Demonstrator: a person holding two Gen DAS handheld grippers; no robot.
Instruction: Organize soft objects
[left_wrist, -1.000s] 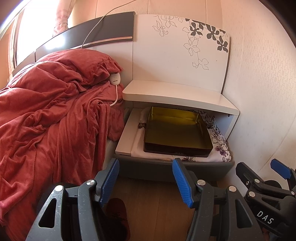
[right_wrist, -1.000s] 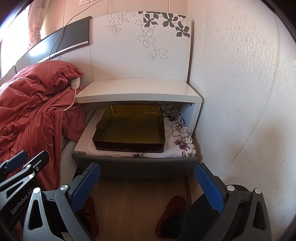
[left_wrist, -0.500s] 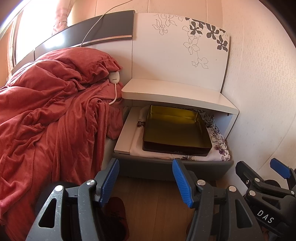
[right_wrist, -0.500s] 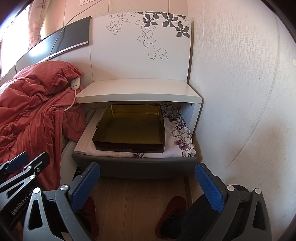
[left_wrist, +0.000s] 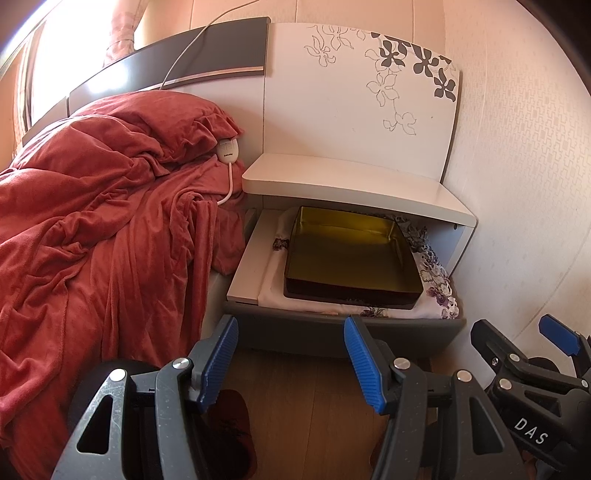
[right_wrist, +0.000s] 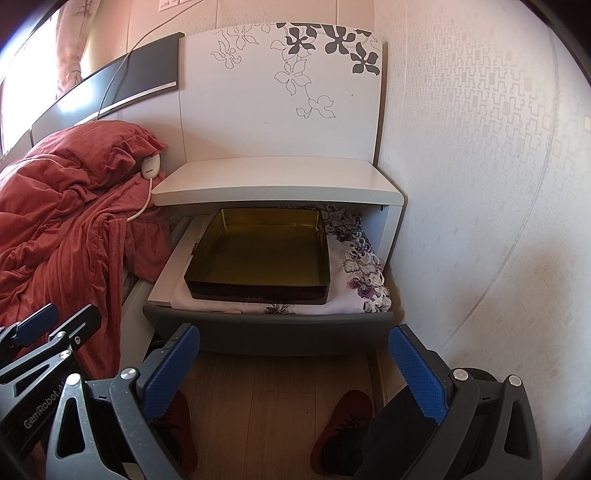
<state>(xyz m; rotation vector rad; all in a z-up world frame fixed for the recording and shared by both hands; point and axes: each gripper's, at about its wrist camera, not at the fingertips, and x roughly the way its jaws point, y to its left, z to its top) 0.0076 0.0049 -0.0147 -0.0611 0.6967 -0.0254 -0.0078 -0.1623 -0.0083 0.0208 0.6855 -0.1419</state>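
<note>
left gripper (left_wrist: 290, 354): bottom of left wrist view, blue pads spread apart, nothing between them, hangs over the floor short of the drawer front
right gripper (right_wrist: 295, 363): bottom of right wrist view, jaws wide apart, empty; also shows at the lower right edge of the left view
shoes (right_wrist: 341, 424): dark red pair on the wood floor under the grippers, person's feet, one each side
wood floor (right_wrist: 266, 398): light planks, between grippers and nightstand
drawer (left_wrist: 332, 330): grey front, pulled out of the nightstand, open
floral cloth (right_wrist: 364, 273): white with purple flowers, lies folded in the drawer, fills its bottom, bunched on the right side
tin box (right_wrist: 258, 254): dark outside, gold inside, no lid, empty, sits on the floral cloth, left of centre in the drawer
nightstand top (left_wrist: 351, 182): white shelf above the drawer, bare
red blanket (left_wrist: 92, 229): crumpled on the bed left of the nightstand, edge hangs down toward the floor, near the drawer's left side
red pillow (left_wrist: 159, 122): at the head of the bed, against the headboard
white controller (left_wrist: 226, 148): oval, on a white cord, rests at the pillow's edge beside the nightstand
headboard panel (right_wrist: 280, 92): white with black flower print, behind the nightstand
wall (right_wrist: 480, 166): patterned wallpaper, right of the nightstand
</note>
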